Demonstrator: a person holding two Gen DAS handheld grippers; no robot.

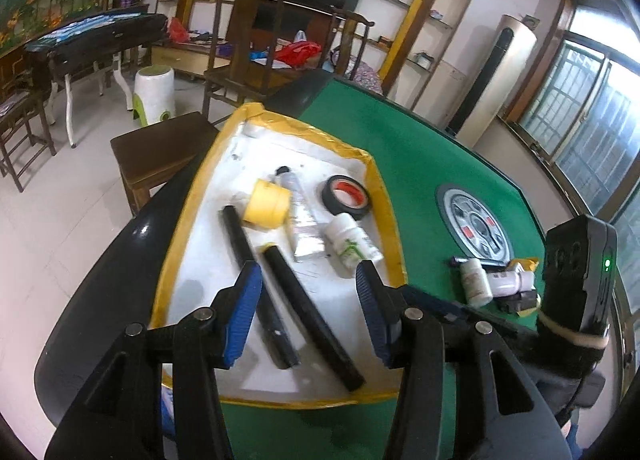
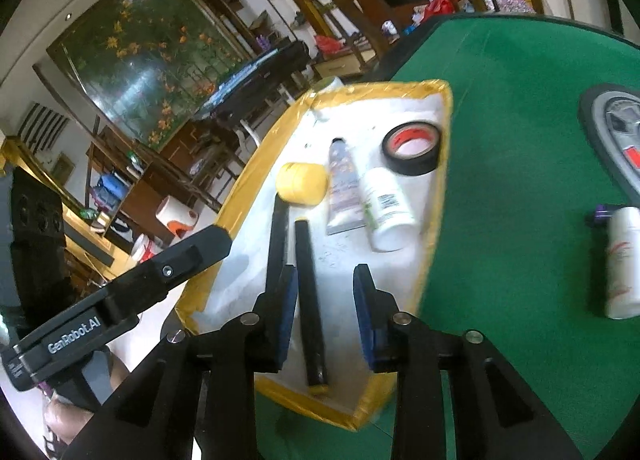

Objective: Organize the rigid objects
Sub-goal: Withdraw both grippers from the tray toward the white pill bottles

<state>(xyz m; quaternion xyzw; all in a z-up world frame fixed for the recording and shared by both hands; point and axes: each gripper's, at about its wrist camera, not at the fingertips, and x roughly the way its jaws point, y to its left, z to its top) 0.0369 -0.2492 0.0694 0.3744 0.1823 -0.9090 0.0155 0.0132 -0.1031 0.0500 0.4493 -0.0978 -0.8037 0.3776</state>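
A white tray with a yellow taped rim [image 1: 184, 216] [image 2: 436, 196] sits on the green table. In it lie two black markers [image 1: 308, 316] [image 2: 310, 300], a yellow tape roll [image 1: 267, 204] [image 2: 302, 183], a silver tube [image 1: 302, 216] [image 2: 344, 188], a black tape roll [image 1: 346, 196] [image 2: 412, 148] and a white bottle [image 1: 352, 246] [image 2: 386, 212]. My left gripper [image 1: 308, 292] is open and empty above the markers. My right gripper [image 2: 326, 296] is open and empty over one marker. More white bottles [image 1: 476, 280] [image 2: 622, 260] lie on the felt outside the tray.
A round grey dial [image 1: 476, 224] [image 2: 616, 132] is set in the table's middle. Small dark items [image 1: 516, 296] lie beside the bottles on the felt. The other gripper's body shows at the right in the left wrist view [image 1: 576, 300] and at the left in the right wrist view [image 2: 120, 300]. Chairs and a stool stand beyond the table.
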